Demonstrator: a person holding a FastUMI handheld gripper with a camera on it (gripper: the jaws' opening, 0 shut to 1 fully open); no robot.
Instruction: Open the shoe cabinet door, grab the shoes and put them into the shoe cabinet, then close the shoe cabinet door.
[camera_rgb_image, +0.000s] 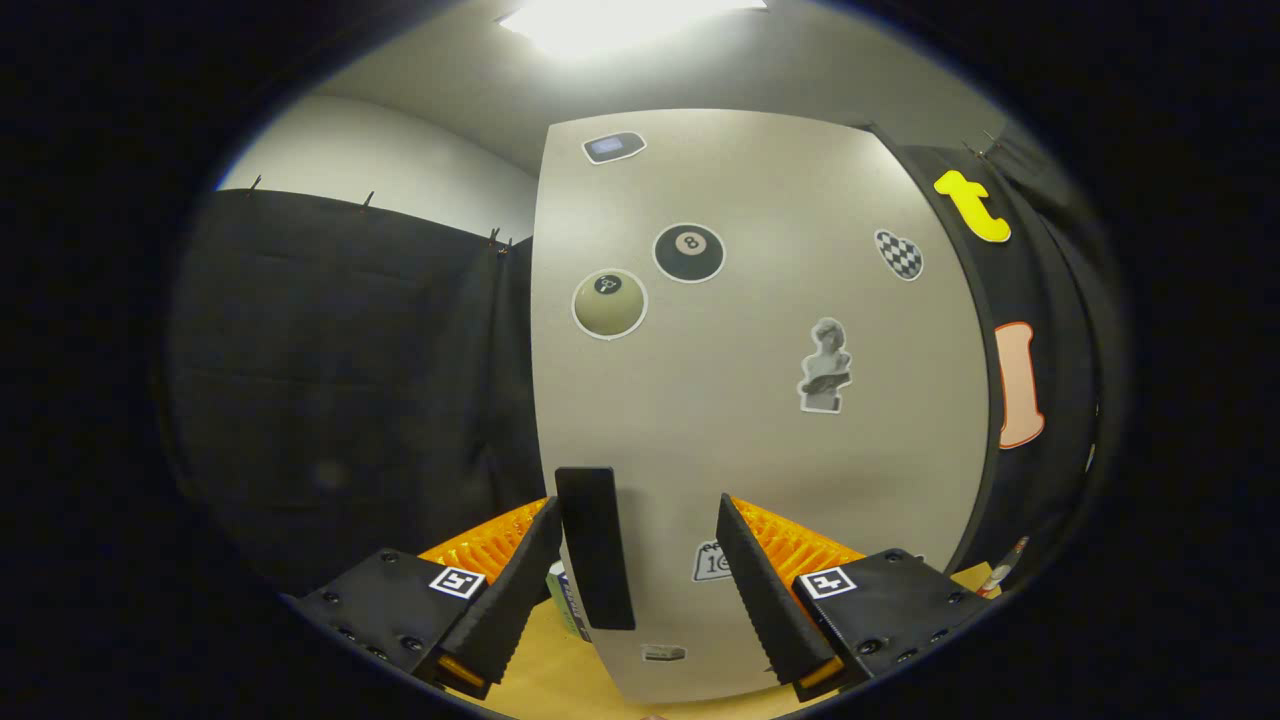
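Black cloth hung behind the cabinet door (760, 400). We held the tool (640, 530) wide open around its dark handle (596, 545), not gripping. Shoes, closing remained, we judged.

The gripper (640, 560) consists of two wedge-shaped fingers (765, 590) that taper toward their tips. The inner face of each finger carries fine horizontal ribbing along its full length. Behind each finger sits a bright orange ribbed section with closely spaced ridges. Each finger mounts on a matte black block with bevelled edges, fastened by several small dark screws along the outer rim. A square black-and-white fiducial marker (828, 582) is fixed to the top of each block, close to the finger root. A small orange insert shows at the base of each finger.
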